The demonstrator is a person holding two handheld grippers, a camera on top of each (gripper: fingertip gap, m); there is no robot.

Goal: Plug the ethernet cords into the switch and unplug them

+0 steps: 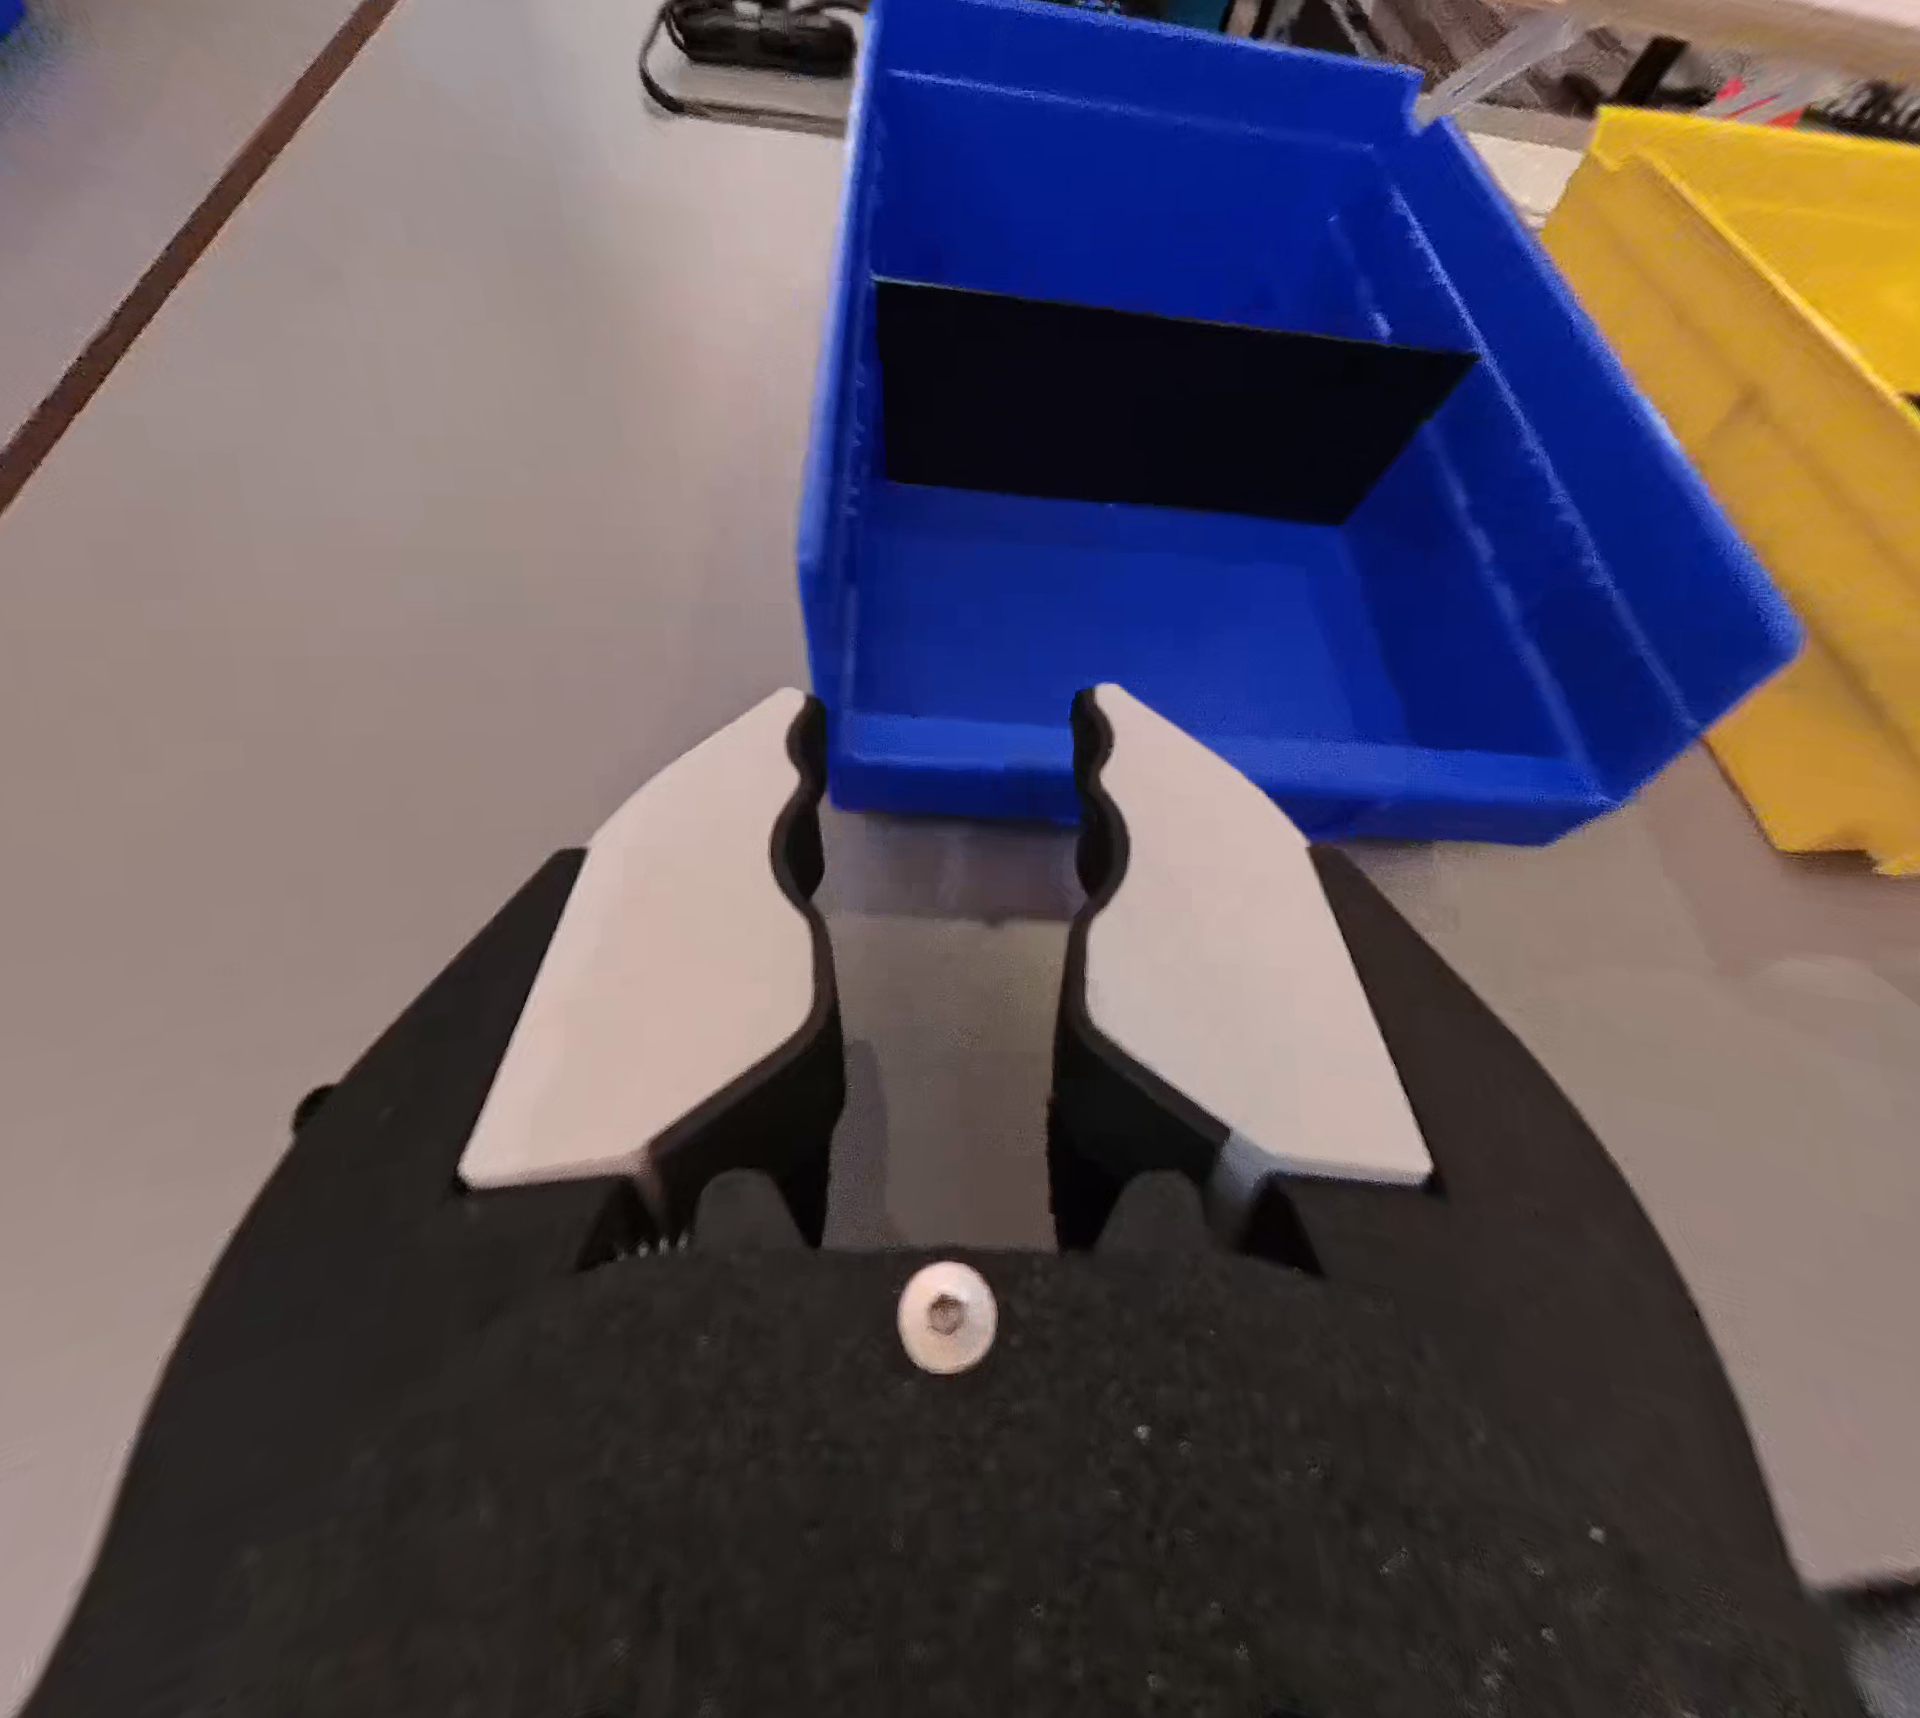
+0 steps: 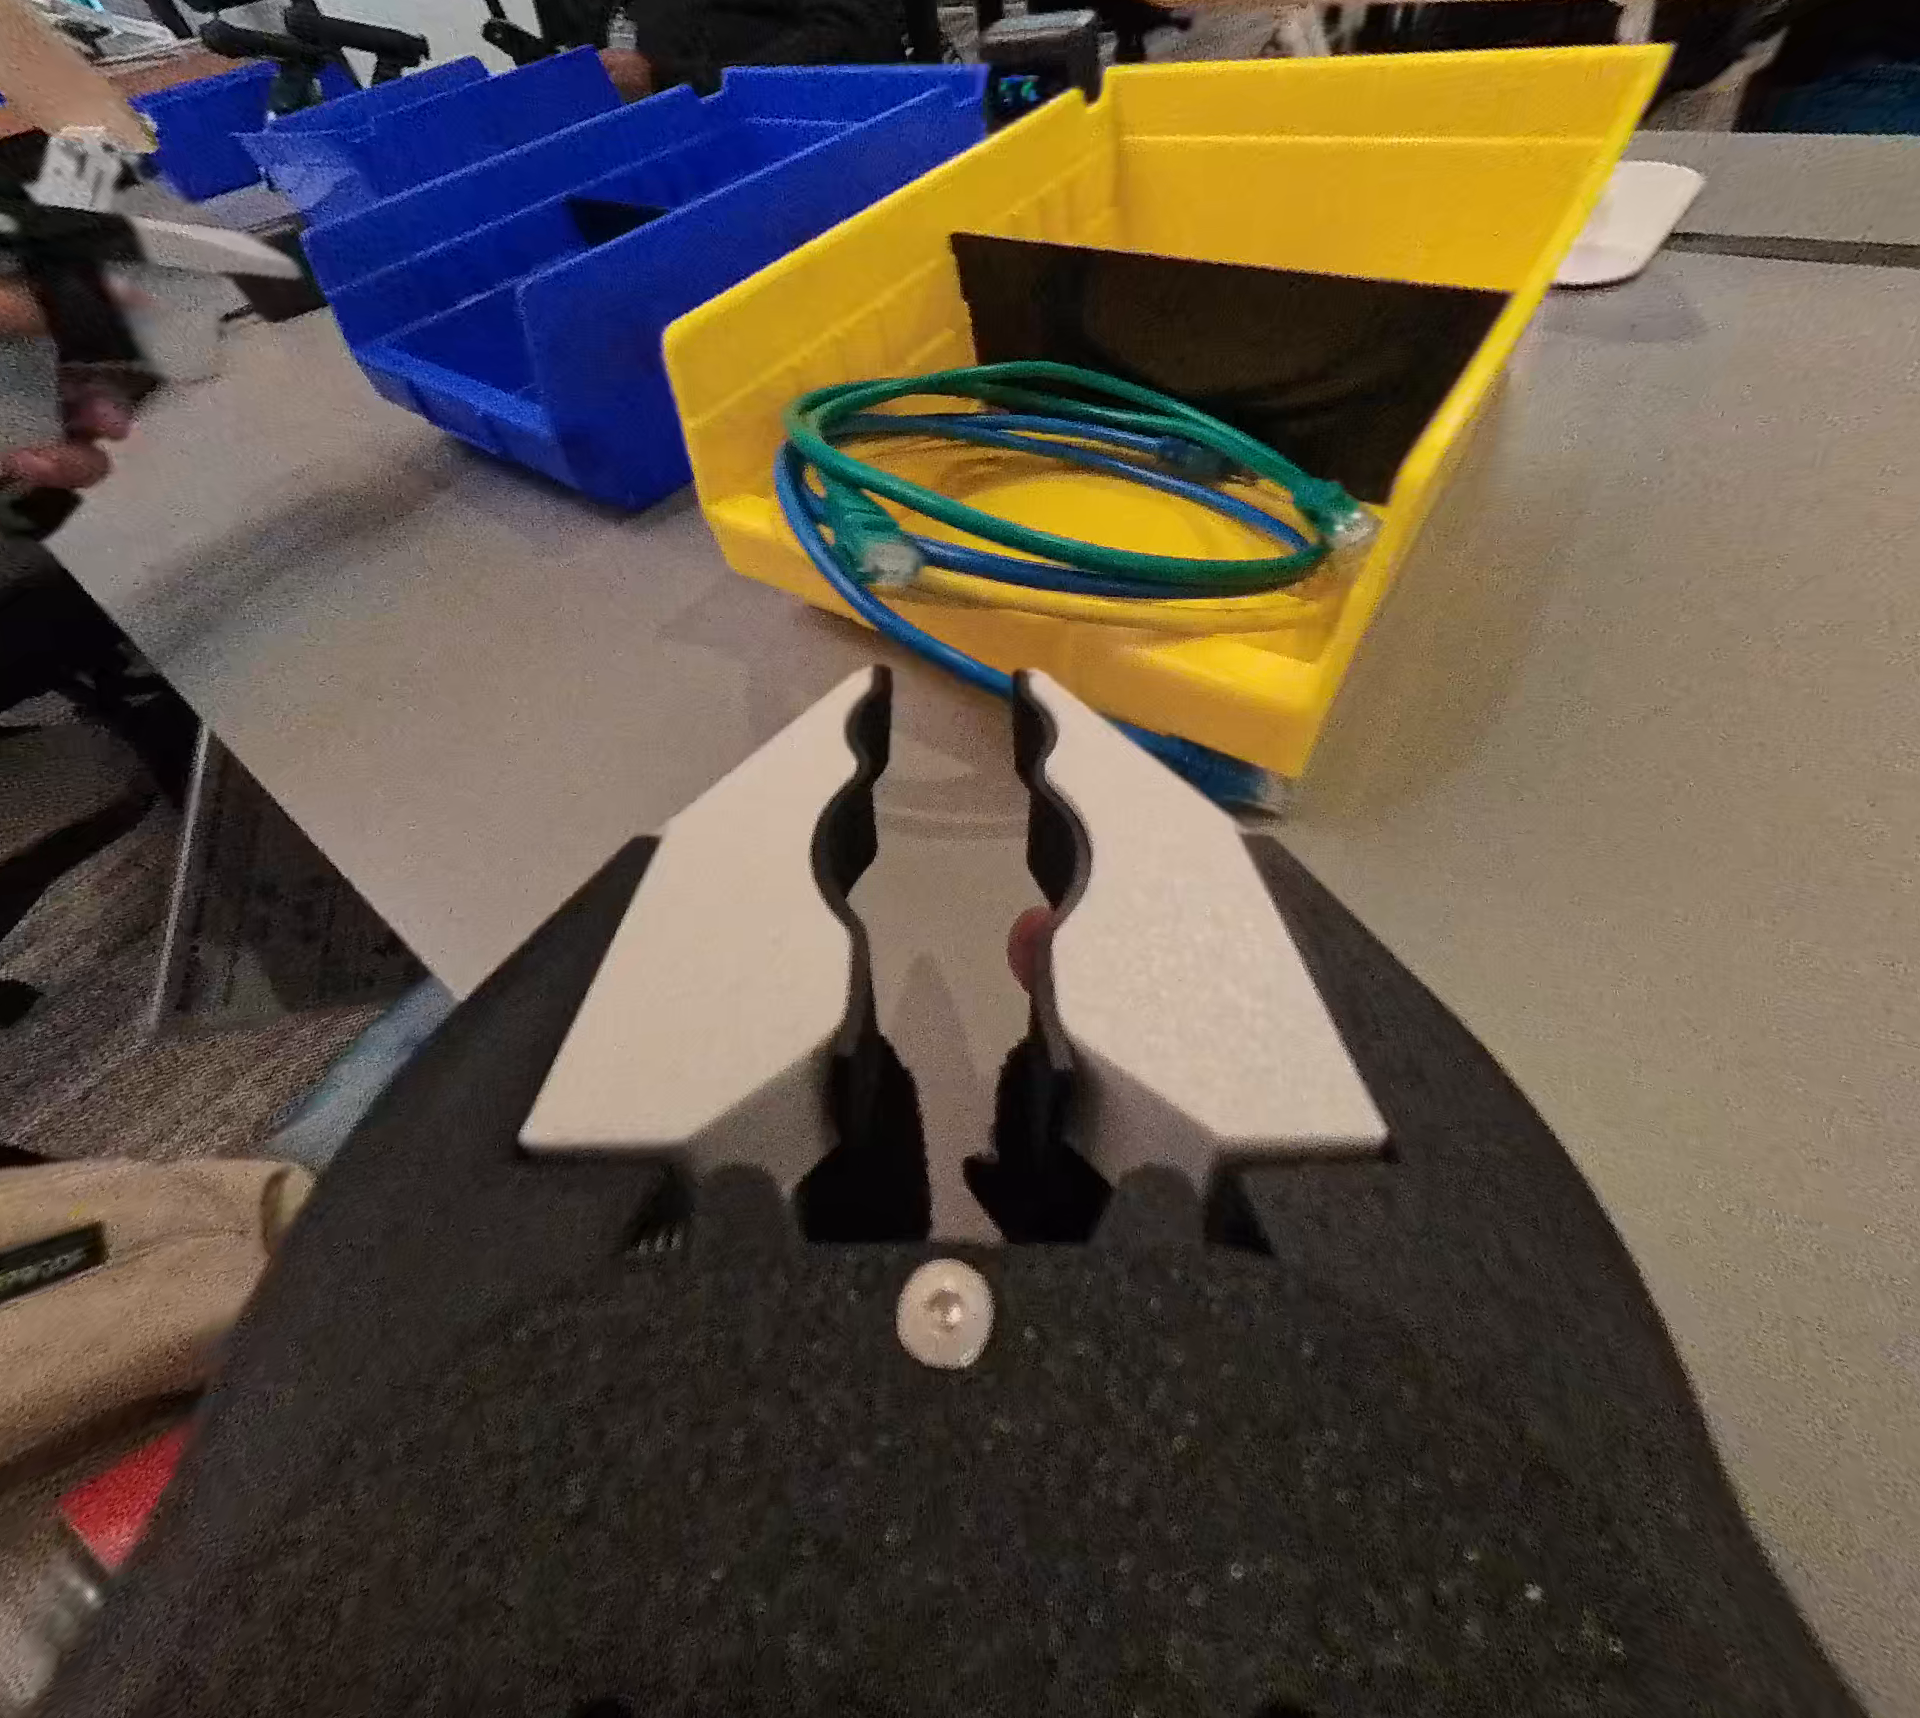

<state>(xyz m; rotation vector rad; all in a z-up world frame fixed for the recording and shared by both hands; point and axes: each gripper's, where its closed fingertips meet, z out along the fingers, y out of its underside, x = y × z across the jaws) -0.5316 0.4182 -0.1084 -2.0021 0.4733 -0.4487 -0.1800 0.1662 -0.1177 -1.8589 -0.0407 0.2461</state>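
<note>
A green ethernet cord [image 2: 1039, 541] and a blue ethernet cord [image 2: 904, 629] lie coiled in the front part of a yellow bin [image 2: 1195, 692]. One blue end hangs over the bin's low front lip onto the table. My right gripper [image 2: 951, 697] is open and empty, just in front of that bin and a little left of the hanging blue end. My left gripper [image 1: 951, 712] is open and empty at the front lip of an empty blue bin [image 1: 1662, 525]. No switch is in view.
Both bins have a black divider across the middle and stand on a grey table [image 1: 416, 525]. The yellow bin [image 1: 1787, 421] sits right of the blue bin [image 2: 582, 359]. Black power gear [image 1: 748, 27] lies at the table's far edge. A person stands behind the table.
</note>
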